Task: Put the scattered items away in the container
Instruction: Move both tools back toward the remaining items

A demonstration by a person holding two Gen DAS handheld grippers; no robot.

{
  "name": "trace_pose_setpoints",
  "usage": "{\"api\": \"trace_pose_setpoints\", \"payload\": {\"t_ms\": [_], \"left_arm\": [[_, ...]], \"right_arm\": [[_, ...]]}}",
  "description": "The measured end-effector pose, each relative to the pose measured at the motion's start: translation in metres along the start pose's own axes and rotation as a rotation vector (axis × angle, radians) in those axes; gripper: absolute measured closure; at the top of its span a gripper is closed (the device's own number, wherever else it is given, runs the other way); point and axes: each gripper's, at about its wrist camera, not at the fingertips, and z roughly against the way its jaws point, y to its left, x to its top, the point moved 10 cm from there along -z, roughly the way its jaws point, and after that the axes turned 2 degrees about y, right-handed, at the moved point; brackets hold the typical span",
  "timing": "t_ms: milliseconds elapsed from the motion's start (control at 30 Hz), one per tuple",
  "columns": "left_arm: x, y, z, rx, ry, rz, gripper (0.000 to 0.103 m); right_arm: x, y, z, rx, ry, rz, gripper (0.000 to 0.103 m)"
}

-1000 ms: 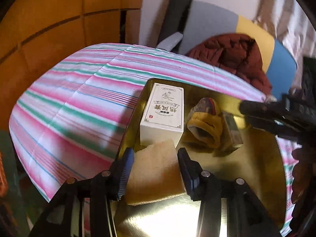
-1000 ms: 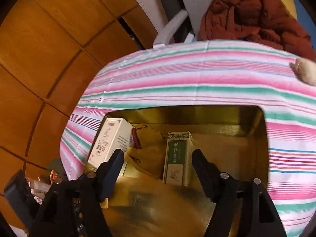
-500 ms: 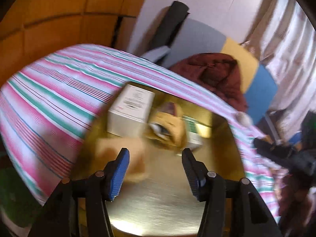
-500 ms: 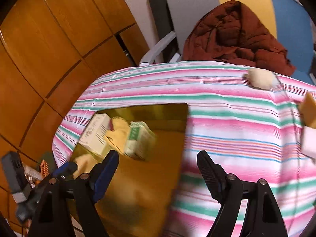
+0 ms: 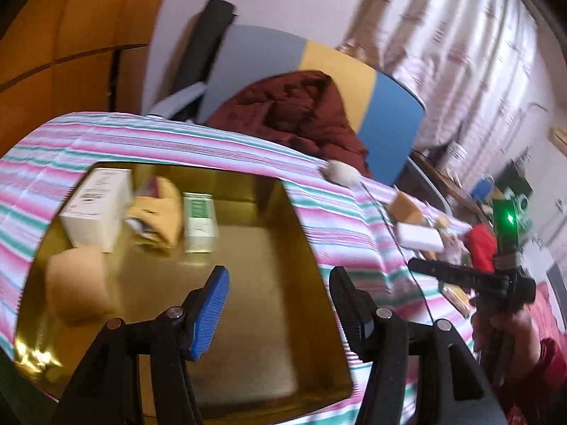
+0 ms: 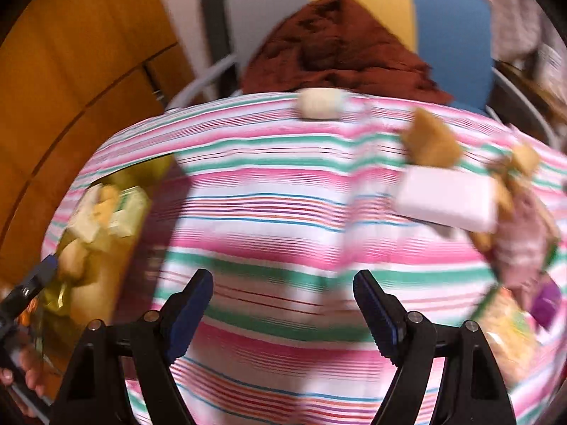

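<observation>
- Inside the gold tray, far-left: white box, sponge; near floor bare.
- Left gripper gapes, empty.
- Right gripper gapes over striped cloth.

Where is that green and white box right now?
In the left wrist view, the green and white box stands inside the gold container, near its far wall, just right of the yellow cloth.

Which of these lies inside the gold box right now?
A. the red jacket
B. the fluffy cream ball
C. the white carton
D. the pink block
C: the white carton stands in the gold box's far corner, while the others are outside it.
</observation>
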Motion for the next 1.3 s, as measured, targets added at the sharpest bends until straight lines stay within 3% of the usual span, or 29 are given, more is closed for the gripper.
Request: {"api": "trace_pose_setpoints", "payload": {"t_ms": [333, 533, 633, 733, 800, 867, 1000, 1033, 1100, 1300], "left_arm": [[-0.019, -0.080, -0.021, -0.103, 0.069, -0.131, 0.043], [-0.034, -0.108, -0.027, -0.146, 0.105, -0.186, 0.044], [-0.040, -0.113, -0.028, -0.145, 0.118, -0.200, 0.043], [-0.043, -0.114, -0.032, -0.143, 0.130, -0.195, 0.043], [-0.044, -0.115, -0.034, -0.141, 0.139, -0.187, 0.044], [-0.045, -0.115, -0.033, -0.142, 0.141, -0.180, 0.044], [-0.047, -0.115, -0.033, -0.131, 0.146, -0.190, 0.044], [-0.048, -0.115, -0.033, -0.132, 0.149, -0.191, 0.044], [-0.049, -0.117, -0.035, -0.136, 0.156, -0.193, 0.043], [-0.061, -0.132, -0.047, -0.149, 0.199, -0.205, 0.043]], "right_arm": [[-0.010, -0.136, 0.040, -0.212, 0.011, -0.197, 0.015], [-0.037, -0.198, 0.039, -0.270, 0.137, -0.343, 0.014], [-0.055, -0.197, 0.030, -0.147, 0.196, -0.437, 0.013], [-0.060, -0.167, 0.025, 0.076, 0.212, -0.493, 0.013], [-0.058, -0.134, 0.024, 0.235, 0.233, -0.453, 0.014], [-0.052, -0.124, 0.030, 0.255, 0.196, -0.412, 0.015], [-0.024, -0.171, 0.063, 0.031, -0.017, -0.401, 0.015], [-0.019, -0.197, 0.076, -0.076, -0.070, -0.420, 0.015], [-0.019, -0.236, 0.090, -0.223, -0.099, -0.453, 0.014], [-0.041, -0.288, 0.088, -0.283, -0.047, -0.587, 0.014]]}}
